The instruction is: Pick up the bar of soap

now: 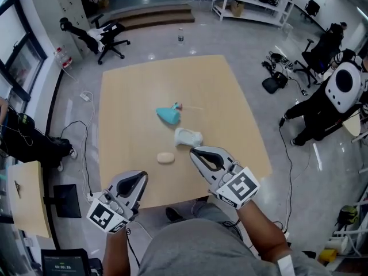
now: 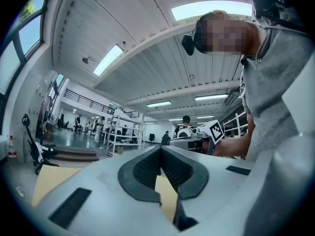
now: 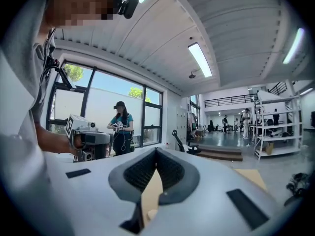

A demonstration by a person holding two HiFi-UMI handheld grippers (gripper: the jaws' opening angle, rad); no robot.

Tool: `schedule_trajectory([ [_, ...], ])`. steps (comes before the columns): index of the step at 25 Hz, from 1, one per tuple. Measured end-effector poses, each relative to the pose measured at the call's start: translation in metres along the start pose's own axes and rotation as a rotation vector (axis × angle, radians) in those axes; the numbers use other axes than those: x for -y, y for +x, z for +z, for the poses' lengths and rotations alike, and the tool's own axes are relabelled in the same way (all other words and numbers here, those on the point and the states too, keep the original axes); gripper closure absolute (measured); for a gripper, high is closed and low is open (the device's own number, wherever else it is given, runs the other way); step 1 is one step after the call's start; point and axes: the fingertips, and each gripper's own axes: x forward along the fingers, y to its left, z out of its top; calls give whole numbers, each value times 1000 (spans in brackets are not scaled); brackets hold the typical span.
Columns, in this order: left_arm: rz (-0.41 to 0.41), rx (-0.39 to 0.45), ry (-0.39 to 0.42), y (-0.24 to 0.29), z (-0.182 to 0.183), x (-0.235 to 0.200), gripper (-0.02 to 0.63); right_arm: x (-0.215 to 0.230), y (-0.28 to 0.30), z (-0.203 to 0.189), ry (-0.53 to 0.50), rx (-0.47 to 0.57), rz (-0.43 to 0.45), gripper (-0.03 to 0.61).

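A cream-coloured oval bar of soap (image 1: pixel 165 158) lies flat on a pale wooden tabletop (image 1: pixel 132 96), at about 7 o'clock from the table's middle and free of both tools. At 1 o'clock from the soap, close by but apart, lies a white lumpy object (image 1: pixel 188 137) whose make cannot be told. At 12 o'clock, a little farther off, sits a teal wedge-shaped object (image 1: pixel 169 115) with a thin pale stick pointing away to 2 o'clock. The right gripper (image 1: pixel 195 152), a white two-jaw tool carrying a cube with square black-and-white markers, hovers at 3 o'clock from the soap, its tips near the bar but not touching. In the right gripper view its dark ribbed pads (image 3: pixel 142 171) meet at the tips, with nothing between them. The left gripper (image 1: pixel 141 177), of the same make, hangs at 7 o'clock from the soap, over the near table edge. In the left gripper view its pads (image 2: pixel 147 168) are likewise pressed together and empty. Around the table is grey floor, with a tipped black office chair (image 1: pixel 98 36) at 11 o'clock and a person in black (image 1: pixel 322 105) at 3 o'clock.
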Motion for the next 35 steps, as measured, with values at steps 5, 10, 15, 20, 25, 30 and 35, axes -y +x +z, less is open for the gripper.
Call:
schedule_trajectory([
  [5,-8,13,65,8,19,39,609,-3,-48,29,-38,96,-36,572],
  [10,44,21,109,13,31,83,609,-5,-105,39,-57,111,-25,572],
  [15,141,51,80,26,37,138,609,3,-170,59,-83,190,6,572],
  [20,191,51,82,43,27,203,609,4,-241,48,-71,182,26,572],
  [25,229,24,100,15,24,237,609,-37,-245,31,-59,168,113,572],
  [30,248,16,109,-15,32,245,609,-69,-238,40,-59,198,128,572],
  [35,223,29,135,-35,38,263,609,-87,-250,26,-59,123,95,572],
])
